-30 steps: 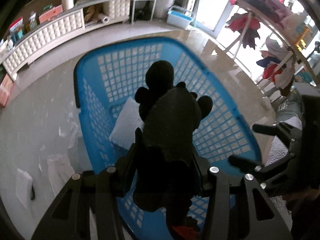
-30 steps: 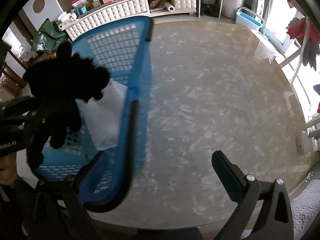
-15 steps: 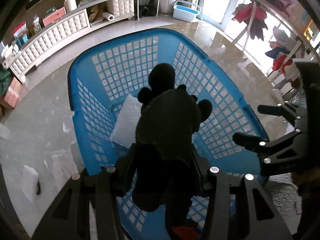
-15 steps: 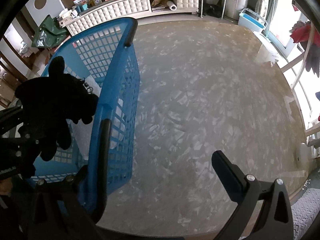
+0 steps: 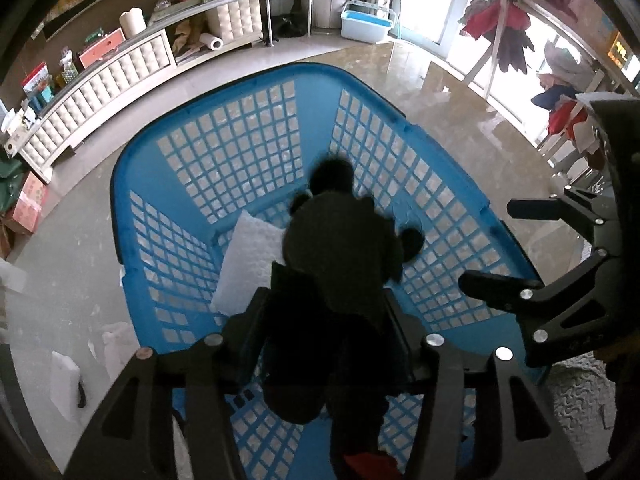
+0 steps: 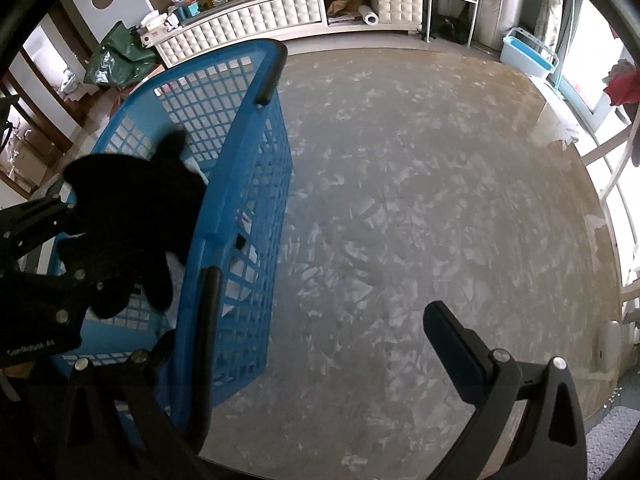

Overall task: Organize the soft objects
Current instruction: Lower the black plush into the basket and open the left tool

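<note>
My left gripper (image 5: 328, 304) is shut on a black plush toy (image 5: 344, 248) and holds it over the inside of a blue lattice laundry basket (image 5: 240, 148). A white soft pad (image 5: 250, 264) lies on the basket's bottom, to the left of the toy. The right wrist view shows the toy (image 6: 136, 216) hanging inside the basket (image 6: 248, 184), held by my left gripper (image 6: 60, 240). My right gripper (image 6: 320, 320) is open and empty beside the basket's right wall, over the floor. It also shows in the left wrist view (image 5: 532, 248) at the right.
The basket stands on a glossy beige floor (image 6: 420, 200). White foam pieces (image 5: 66, 376) lie on the floor to its left. A white tufted shelf unit (image 5: 120, 76) runs along the back wall. A clothes rack (image 5: 512, 40) and a light blue tub (image 5: 366, 26) stand by the window.
My left gripper has carried the plush toy forward and lower into the basket. My right gripper has drawn back along the basket's right side and stayed open.
</note>
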A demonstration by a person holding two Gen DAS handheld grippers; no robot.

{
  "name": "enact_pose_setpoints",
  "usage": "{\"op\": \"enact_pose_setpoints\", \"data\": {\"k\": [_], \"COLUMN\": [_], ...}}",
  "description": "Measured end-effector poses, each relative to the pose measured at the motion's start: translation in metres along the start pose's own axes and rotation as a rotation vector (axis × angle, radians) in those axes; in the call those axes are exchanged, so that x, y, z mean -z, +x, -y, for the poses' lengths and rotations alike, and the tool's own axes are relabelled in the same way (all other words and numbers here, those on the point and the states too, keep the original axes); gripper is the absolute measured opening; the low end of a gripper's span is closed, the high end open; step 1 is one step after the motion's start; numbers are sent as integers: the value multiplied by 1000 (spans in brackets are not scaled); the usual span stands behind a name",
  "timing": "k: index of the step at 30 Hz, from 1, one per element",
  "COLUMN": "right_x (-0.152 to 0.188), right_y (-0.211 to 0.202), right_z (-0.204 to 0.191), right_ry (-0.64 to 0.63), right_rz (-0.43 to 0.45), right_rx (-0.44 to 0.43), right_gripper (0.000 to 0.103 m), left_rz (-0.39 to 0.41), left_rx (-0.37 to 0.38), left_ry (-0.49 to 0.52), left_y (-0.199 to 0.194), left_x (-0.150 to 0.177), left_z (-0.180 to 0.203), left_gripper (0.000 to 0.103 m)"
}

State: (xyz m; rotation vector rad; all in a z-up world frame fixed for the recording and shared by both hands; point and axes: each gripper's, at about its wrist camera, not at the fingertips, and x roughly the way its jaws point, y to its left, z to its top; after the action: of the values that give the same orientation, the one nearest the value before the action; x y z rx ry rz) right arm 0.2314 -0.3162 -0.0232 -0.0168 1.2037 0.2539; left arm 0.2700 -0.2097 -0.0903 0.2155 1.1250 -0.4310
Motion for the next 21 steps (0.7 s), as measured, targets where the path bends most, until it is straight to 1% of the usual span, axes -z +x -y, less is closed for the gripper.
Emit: {"op": "enact_pose_setpoints", "data": {"k": [8, 10, 11, 13, 15, 18, 21], "right_x": [2, 4, 5, 6, 7, 8, 10], "right_y": [-1, -3, -5, -11, -18, -31, -44], "right_z": [-3, -6, -8, -12, -16, -26, -38], "right_ry": [42, 44, 47, 56, 57, 59, 58], "right_rz": [-10, -8, -6, 4, 22, 42, 65], "right_rx": [6, 8, 10, 27, 45, 39, 41], "right_gripper": [102, 103, 103, 102, 102, 103, 103], "left_rz": [10, 10, 11, 20, 35, 73, 113], "left_rx": [9, 18, 22, 20, 7, 1, -5], "left_ry": [-3, -14, -18, -20, -13, -6, -13], "left_y": [0, -3, -4, -11, -19, -38, -60], "left_x": [0, 2, 4, 7, 10, 15, 21], "left_z": [-7, -9, -11, -12, -13, -17, -25], "left_gripper": [51, 53, 55, 68, 69, 75, 77]}}
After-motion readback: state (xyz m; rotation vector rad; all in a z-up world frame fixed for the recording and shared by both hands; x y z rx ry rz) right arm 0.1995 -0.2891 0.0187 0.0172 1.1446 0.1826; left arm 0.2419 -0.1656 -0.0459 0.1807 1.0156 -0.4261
